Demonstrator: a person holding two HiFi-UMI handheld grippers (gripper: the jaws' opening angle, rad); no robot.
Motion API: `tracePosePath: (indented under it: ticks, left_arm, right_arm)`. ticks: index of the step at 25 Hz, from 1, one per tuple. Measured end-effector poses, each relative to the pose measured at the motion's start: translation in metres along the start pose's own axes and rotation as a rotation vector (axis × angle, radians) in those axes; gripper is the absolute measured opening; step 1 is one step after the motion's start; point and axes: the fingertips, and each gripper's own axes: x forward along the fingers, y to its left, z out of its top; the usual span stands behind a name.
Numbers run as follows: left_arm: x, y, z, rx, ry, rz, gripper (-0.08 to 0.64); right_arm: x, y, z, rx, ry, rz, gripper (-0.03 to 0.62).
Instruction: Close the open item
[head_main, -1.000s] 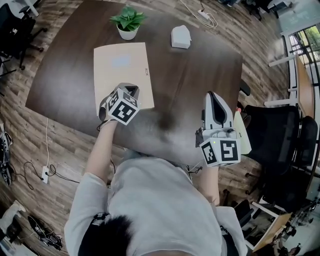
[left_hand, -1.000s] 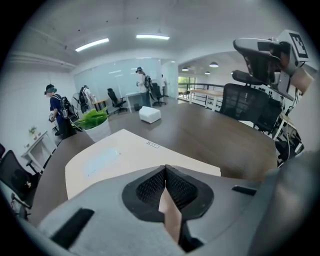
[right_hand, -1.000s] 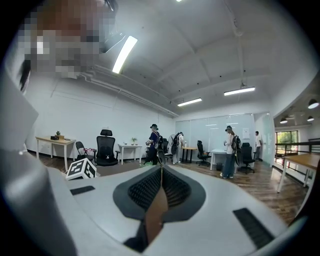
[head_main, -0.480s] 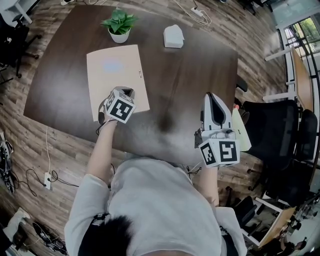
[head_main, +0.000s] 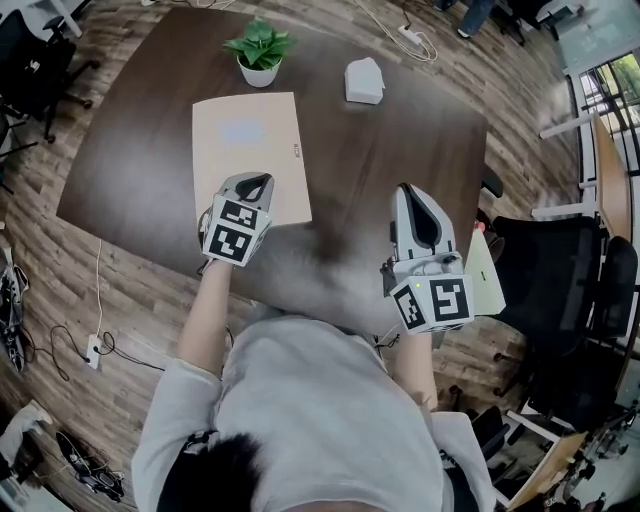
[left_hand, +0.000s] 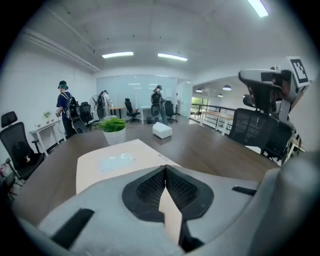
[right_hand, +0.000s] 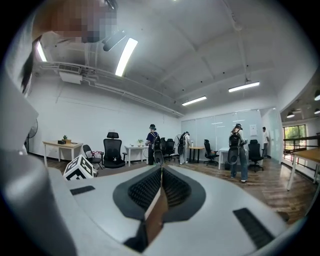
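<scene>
The laptop lies flat on the desk, lid down as far as I can tell, so the closing step looks done. What remains seems to be only pulling clear. The left gripper hovers with its fingers clenched on nothing. The laptop's near right corner is just below and ahead of them, and a plant stands beyond it. The right gripper is also clenched and empty, with the laptop well to the left of its fingers. If the lid sits slightly proud, the next move calls for a light downward press near that corner; otherwise, lift both away.
</scene>
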Motion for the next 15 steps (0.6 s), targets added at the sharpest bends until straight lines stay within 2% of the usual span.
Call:
tracePosePath:
  ticks: [6,15]
  left_arm:
    - [-0.048,0.014,0.018,-0.089,-0.154,0.083,0.009]
    - [-0.125,0.025,0.048,-0.121,-0.328,0.230,0.009]
  right_arm:
    - [0.012,0.025,0.003,-0.005,-0.003,0.080,0.014]
    - [0.025,0.055,0.013,0.005,-0.037,0.181,0.014]
